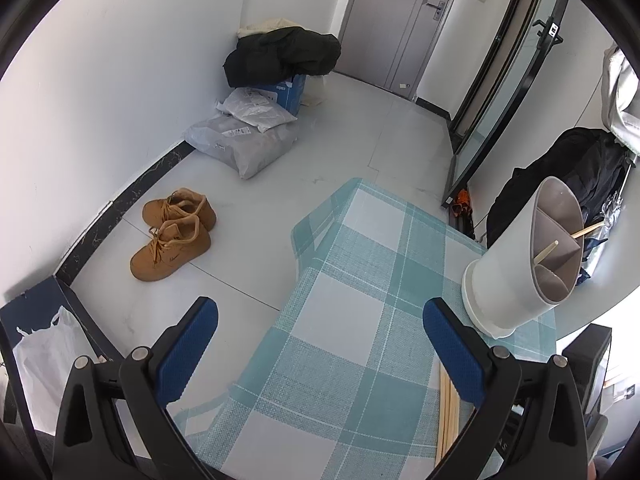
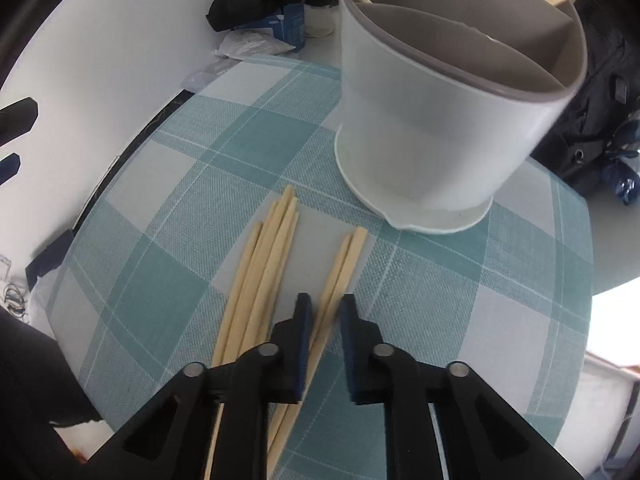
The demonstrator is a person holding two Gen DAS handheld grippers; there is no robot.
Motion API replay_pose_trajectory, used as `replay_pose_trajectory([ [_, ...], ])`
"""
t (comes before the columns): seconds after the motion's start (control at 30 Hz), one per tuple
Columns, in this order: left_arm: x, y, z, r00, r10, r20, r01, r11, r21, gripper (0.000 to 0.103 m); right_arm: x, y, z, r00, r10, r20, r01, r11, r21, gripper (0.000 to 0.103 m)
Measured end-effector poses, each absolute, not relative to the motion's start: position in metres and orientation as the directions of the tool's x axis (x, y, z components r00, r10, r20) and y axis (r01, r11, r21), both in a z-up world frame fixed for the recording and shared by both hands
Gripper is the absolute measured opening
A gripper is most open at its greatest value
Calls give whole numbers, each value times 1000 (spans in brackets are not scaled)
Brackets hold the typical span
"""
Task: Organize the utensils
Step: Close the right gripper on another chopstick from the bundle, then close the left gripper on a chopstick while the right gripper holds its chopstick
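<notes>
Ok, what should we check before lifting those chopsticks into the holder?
1. Two chopsticks lie between the right gripper's pads: ok.
2. Pads pressing firmly on them: cannot tell.
3. Other chopsticks outside the jaws: ok, they lie beside.
4. Holder standing on its base on the table, compartments with room: ok.
5. Left gripper open, empty, off to the side: ok.

We see pale wooden chopsticks (image 2: 260,276) lying flat in two loose bundles on the checked cloth, tips toward the white divided holder (image 2: 432,120), which stands upright just beyond with two sticks inside.
</notes>
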State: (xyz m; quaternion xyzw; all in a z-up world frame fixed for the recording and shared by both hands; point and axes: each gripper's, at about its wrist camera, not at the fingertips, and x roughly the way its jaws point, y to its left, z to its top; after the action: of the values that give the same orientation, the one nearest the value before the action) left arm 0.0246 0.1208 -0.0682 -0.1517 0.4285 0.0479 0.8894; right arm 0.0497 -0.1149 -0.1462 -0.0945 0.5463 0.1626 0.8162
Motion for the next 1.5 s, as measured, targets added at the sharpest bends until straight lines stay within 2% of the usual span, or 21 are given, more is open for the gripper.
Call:
replay_pose_trajectory([
  [0.23, 25, 119, -68, 620, -64, -782, -200, 951, -237, 100, 22, -132, -144, 302, 219, -928, -422, 903, 76, 9],
  [0.33, 26, 119, -68, 616, -70, -785, -202, 949, -243, 100, 20, -134, -139, 334, 240, -911, -432, 899, 78, 14],
  [0.37, 25, 119, -68, 616, -70, -784, -203, 949, -243, 100, 22, -135, -138, 344, 235, -909, -426, 902, 72, 21],
  [0.4, 25, 120, -68, 615, -69, -786, -202, 949, -242, 100, 26, -137, -136, 351, 239, -905, -420, 904, 75, 23],
  [0.7, 27, 119, -70, 602, -62, -796, -209, 950, -233, 100, 40, -126, -144, 324, 190, -927, -416, 909, 41, 23],
  [0.9, 31, 116, -74, 591, -58, -804, -216, 950, -227, 100, 48, -122, -142, 337, 136, -932, -448, 893, -32, 19],
  [1.07, 33, 110, -80, 571, -56, -819, -205, 956, -209, 100, 50, -118, -147, 331, 137, -934, -469, 883, -36, 19],
  [1.13, 33, 108, -84, 559, -59, -827, -198, 959, -202, 100, 54, -119, -148, 330, 153, -931, -471, 882, -22, 19],
  [1.2, 34, 104, -89, 541, -68, -839, -177, 965, -192, 100, 56, -119, -149, 332, 179, -926, -473, 881, 1, 14],
  [1.23, 35, 101, -92, 525, -79, -848, -162, 968, -190, 100, 69, -113, -154, 332, 188, -924, -474, 881, 9, 7],
  [1.27, 37, 96, -97, 500, -105, -860, -137, 970, -198, 100, 71, -114, -155, 335, 198, -921, -471, 882, 19, 6],
  [1.4, 40, 73, -118, 402, -196, -894, -45, 971, -233, 100, 69, -132, -143, 400, 258, -879, -428, 901, 69, 5],
  [1.5, 39, 49, -129, 354, -196, -914, 25, 979, -201, 100, 70, -159, -122, 475, 325, -818, -354, 921, 160, 5],
])
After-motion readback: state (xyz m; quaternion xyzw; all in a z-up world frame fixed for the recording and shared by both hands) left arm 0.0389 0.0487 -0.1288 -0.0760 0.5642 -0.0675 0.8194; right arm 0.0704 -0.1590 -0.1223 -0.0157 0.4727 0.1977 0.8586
